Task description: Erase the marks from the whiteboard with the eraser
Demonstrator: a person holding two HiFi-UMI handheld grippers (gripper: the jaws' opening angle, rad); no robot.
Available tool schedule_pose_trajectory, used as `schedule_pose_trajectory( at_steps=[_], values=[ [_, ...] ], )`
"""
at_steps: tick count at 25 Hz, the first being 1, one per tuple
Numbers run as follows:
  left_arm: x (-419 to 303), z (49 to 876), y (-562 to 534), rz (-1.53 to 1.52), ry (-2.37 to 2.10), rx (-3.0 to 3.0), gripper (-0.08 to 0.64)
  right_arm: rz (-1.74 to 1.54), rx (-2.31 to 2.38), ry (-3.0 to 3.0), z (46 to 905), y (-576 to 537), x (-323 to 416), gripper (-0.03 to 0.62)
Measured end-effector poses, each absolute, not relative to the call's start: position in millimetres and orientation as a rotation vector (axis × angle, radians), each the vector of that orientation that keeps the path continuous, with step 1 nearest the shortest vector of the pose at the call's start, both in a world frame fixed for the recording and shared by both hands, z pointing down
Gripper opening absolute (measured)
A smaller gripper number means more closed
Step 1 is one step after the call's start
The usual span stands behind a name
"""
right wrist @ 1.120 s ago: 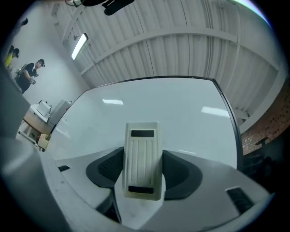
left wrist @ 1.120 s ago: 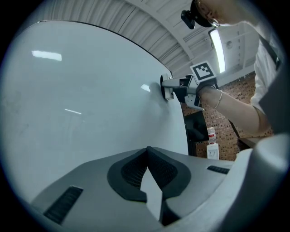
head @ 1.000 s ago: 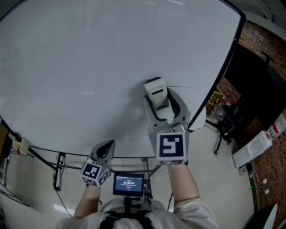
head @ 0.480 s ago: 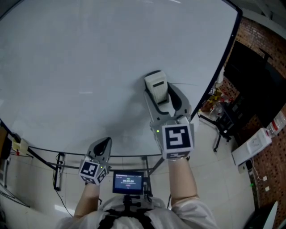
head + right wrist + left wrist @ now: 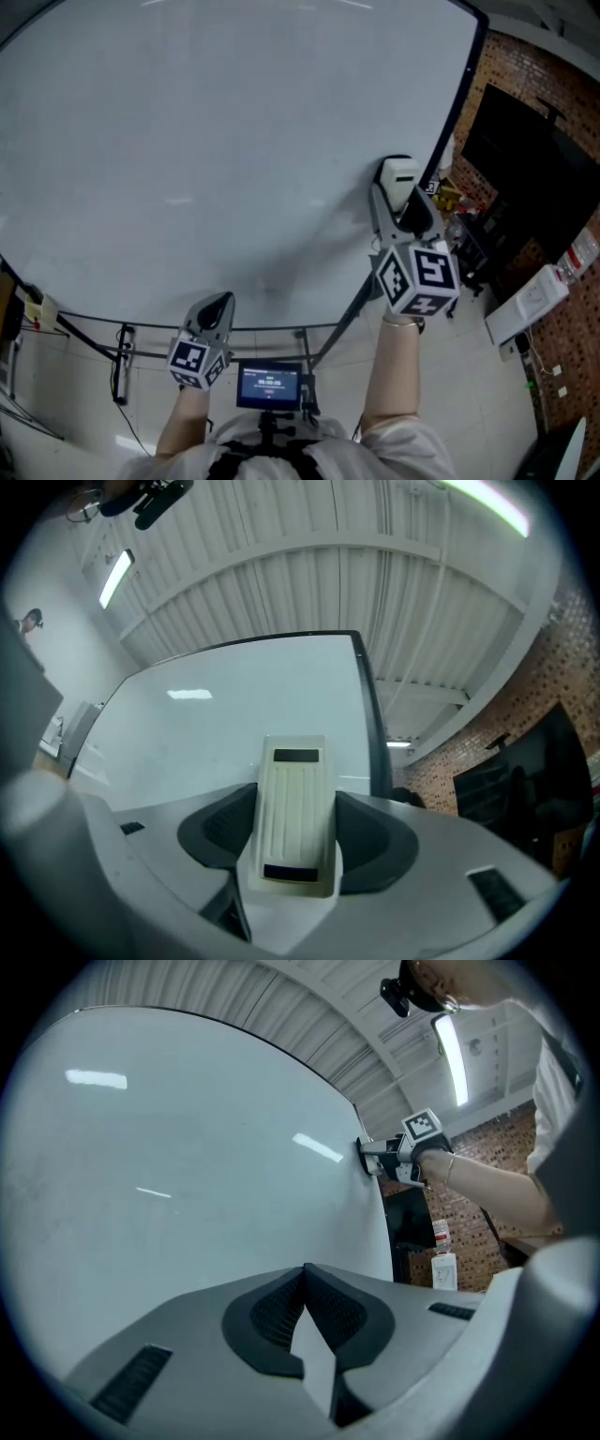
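— What lies past the jaws?
— The whiteboard (image 5: 234, 141). It spreads wide beyond both pairs.
— The right gripper (image 5: 297, 832)?
— Its jaws are clamped on the eraser (image 5: 296, 808). That stands lengthwise between them, with its far end poking out past the tips. It sits at the board's surface, just beside the dark right edge.
— And the left gripper (image 5: 305, 1316)?
— The jaws are pressed together at the tips with nothing between them. It is held low, pointing toward the board's bottom edge, well apart from the right one.

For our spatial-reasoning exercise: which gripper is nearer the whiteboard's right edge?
Right. The right gripper, holding the eraser, sits beside the whiteboard's right edge; the left gripper is far to its left.
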State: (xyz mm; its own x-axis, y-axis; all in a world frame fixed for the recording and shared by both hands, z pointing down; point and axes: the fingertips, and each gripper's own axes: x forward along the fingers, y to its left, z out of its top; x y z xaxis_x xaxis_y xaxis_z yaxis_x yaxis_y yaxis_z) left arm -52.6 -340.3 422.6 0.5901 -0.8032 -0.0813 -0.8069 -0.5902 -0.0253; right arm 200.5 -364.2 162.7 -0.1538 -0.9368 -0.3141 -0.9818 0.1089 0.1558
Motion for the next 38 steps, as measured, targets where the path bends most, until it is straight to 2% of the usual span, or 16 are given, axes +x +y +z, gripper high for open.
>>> schedule_pose_trajectory(
  at_steps=[6,9,19,22,29,38],
  values=[
    [-52.2,417.3,-337.1,0.106,1.402,-2.731,0.006,0.422,-2.032,2.147,169.4,-364.8,240.4,0.262],
    [-56.0,418.2,-335.0,0.102,1.412,-2.727,0.006,0.405,-1.997,2.159,169.8,-358.1,234.8,0.261],
    [-78.9,423.3,-329.0,0.114,1.495,-2.696,0.006,0.565,-1.624,2.475,158.0,-344.4,86.7,0.261],
    [-90.3,424.5,-331.4,0.123,1.525,-2.686,0.006,0.643,-1.650,2.540,164.4,-353.1,57.9,0.261],
    [-91.7,427.4,-334.2,0.107,1.520,-2.695,0.006,0.674,-1.737,2.462,165.5,-361.8,69.7,0.262],
    [-69.1,433.9,-342.0,0.089,1.468,-2.738,0.006,0.560,-1.763,2.361,162.2,-363.5,128.4,0.262]
  ],
)
